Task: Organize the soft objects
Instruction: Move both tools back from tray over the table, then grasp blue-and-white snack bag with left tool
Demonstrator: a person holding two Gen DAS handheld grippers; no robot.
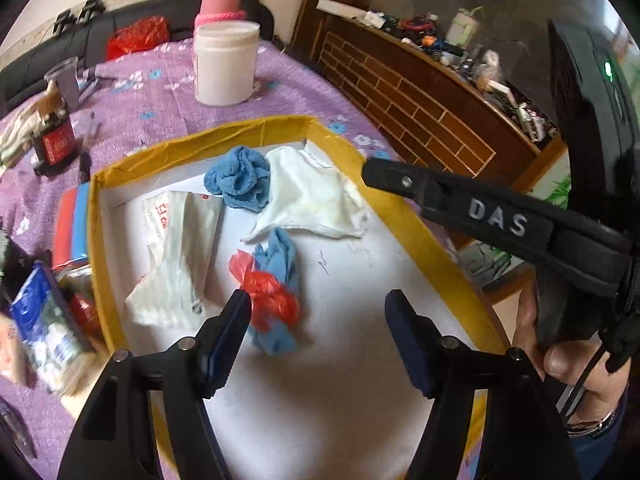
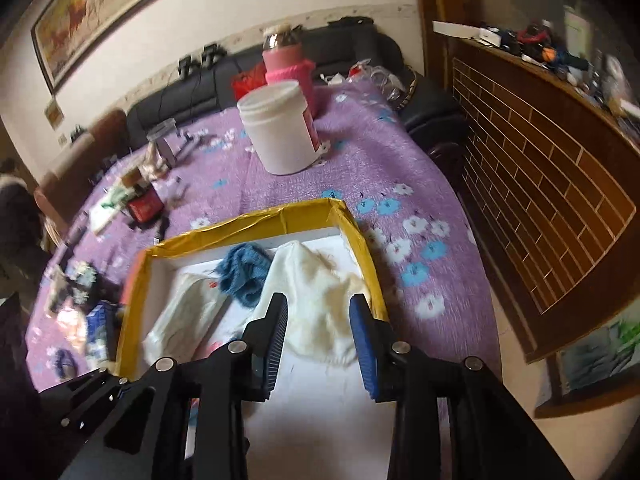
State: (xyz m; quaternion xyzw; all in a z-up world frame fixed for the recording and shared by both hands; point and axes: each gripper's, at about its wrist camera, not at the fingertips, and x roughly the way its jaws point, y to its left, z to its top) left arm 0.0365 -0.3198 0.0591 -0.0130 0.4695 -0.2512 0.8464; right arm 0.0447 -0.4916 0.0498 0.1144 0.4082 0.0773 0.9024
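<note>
A shallow box with a yellow rim and white floor holds soft things: a blue knitted ball, a white cloth, a white plastic bag, and a blue cloth with a red plastic bag on it. My left gripper is open above the box floor, its left finger just beside the red bag. My right gripper is open over the white cloth, with the blue ball to its left. The right gripper's finger shows in the left wrist view.
The box lies on a purple flowered cloth. A white jar and a pink bottle stand behind it. Packets, a jar and a red-black device lie left. A brown brick-pattern cabinet stands right.
</note>
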